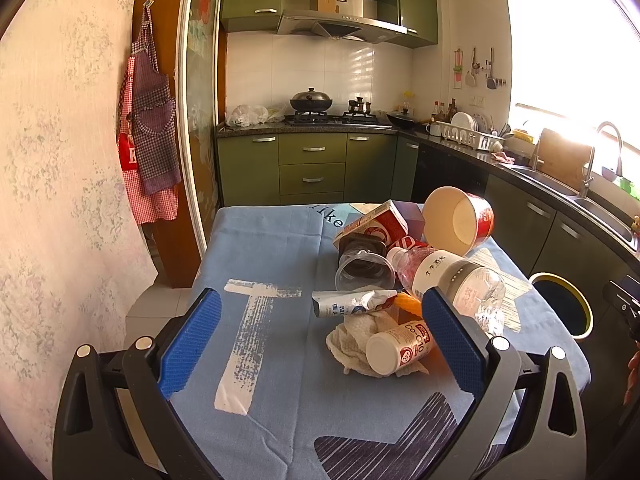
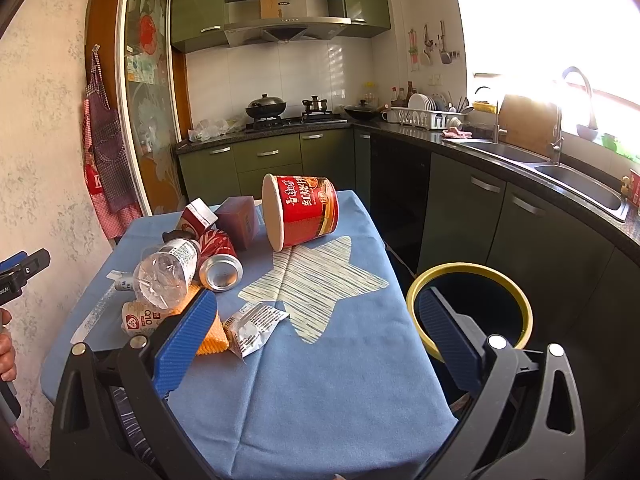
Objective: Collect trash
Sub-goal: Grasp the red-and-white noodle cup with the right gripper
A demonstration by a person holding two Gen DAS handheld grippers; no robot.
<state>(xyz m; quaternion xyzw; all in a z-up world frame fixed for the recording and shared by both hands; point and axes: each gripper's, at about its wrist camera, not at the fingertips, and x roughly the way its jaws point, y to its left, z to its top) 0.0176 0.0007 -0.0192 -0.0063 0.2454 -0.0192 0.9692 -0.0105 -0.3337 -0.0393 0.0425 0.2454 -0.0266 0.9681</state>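
Counter (image 2: 320, 380): draped in a blue cloth printed with a pale striped star and white letters; the trash is heaped on its left and far side as the right wrist view shows it.
Bin (image 2: 472, 272): black, with a yellow rim, on the floor just beside the counter's right edge, mouth open upward.
Noodle tub (image 2: 304, 212): red and white paper tub on its side at the far end, open mouth towards the left.
Plastic bottle (image 2: 168, 272): clear, crumpled, white label, lying across the heap and touching the can.
Cartons (image 2: 236, 220): a dark purple box and a red-and-white carton behind the bottle.
Soda can (image 2: 220, 268): red, on its side, silver end facing the camera.
Clear cup (image 1: 364, 270): on its side beside a black lid.
Small white bottle (image 1: 400, 346): lying on a crumpled paper towel (image 1: 352, 340), near the front of the heap.
Silver wrapper (image 2: 252, 326): crumpled, apart from the heap, just beside an orange sponge (image 2: 212, 336).
Squeezed tube (image 1: 352, 304): flattened, between the cup and the towel.
Left hand-held gripper (image 1: 320, 344): jaws spread wide, nothing between them, above the counter with the small white bottle near the right finger.
Right hand-held gripper (image 2: 316, 344): jaws spread wide, holding nothing, left finger over the sponge, right finger in front of the bin.
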